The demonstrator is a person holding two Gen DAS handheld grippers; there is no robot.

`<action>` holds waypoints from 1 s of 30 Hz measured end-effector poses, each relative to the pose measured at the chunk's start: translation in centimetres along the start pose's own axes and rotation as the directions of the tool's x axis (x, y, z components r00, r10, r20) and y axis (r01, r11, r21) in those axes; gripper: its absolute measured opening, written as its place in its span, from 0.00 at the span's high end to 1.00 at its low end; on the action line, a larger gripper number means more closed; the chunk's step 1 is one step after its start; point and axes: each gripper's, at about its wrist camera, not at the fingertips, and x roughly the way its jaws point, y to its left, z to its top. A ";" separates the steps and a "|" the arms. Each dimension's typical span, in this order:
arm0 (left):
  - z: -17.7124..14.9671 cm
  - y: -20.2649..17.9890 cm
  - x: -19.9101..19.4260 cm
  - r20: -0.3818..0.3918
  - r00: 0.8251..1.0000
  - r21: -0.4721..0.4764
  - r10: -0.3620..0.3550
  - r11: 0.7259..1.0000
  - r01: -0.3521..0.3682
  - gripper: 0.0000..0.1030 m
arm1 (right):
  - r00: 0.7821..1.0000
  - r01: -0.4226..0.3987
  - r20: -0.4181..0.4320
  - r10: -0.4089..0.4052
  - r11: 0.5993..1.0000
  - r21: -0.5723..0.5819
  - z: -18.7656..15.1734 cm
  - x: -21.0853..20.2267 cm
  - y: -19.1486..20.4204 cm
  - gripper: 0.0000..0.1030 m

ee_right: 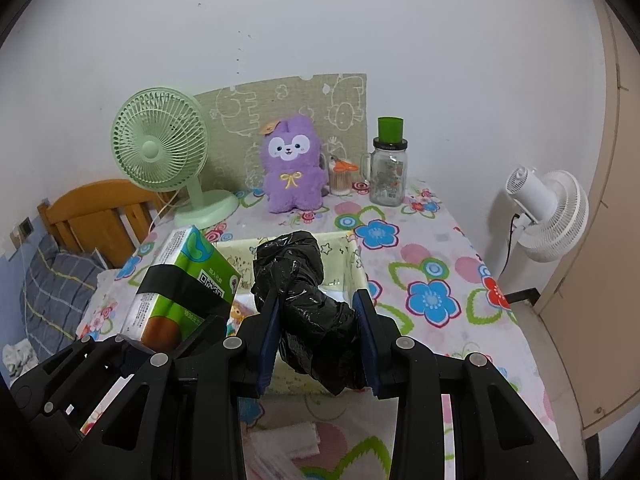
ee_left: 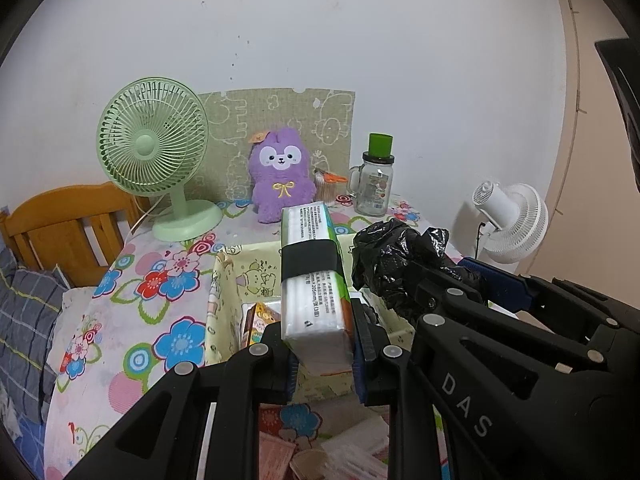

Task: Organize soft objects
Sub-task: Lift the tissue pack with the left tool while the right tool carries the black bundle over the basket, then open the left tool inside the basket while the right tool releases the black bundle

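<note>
My left gripper [ee_left: 320,344] is shut on a white and green tissue pack [ee_left: 312,276] with a black band around it, held lengthwise above a pale yellow fabric box [ee_left: 224,280]. The right gripper [ee_right: 318,320] is shut on a crumpled black plastic bag bundle [ee_right: 296,268], also over the fabric box [ee_right: 356,264]. In the right wrist view the tissue pack [ee_right: 180,276] and left gripper [ee_right: 168,340] sit just left of the bag. In the left wrist view the bag [ee_left: 396,264] and right gripper [ee_left: 440,280] are at the right. A purple plush toy [ee_left: 280,176] sits upright at the table's back.
A green desk fan [ee_left: 154,148] stands back left, with a glass jar [ee_left: 374,184] with a green lid and a cotton swab holder [ee_left: 326,188] at back right. The box holds a small printed packet [ee_left: 260,320]. A white fan [ee_right: 548,212] stands off the table's right edge. A wooden bed frame [ee_left: 68,228] lies left.
</note>
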 end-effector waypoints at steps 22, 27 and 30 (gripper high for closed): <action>1.5 0.6 7.1 -0.063 0.998 0.003 0.025 1.000 -0.025 0.80 | 0.999 -0.003 -0.053 0.005 0.999 0.037 1.7 7.3 -1.4 0.62; 1.2 0.9 8.7 -0.093 0.995 -0.004 0.037 0.999 -0.037 0.79 | 0.998 -0.009 -0.068 0.011 0.999 0.044 1.6 8.8 -1.7 0.61; 1.0 1.0 9.3 -0.102 0.993 0.001 0.060 0.998 -0.061 0.73 | 0.997 -0.013 -0.077 0.017 0.999 0.045 1.6 9.6 -1.7 0.61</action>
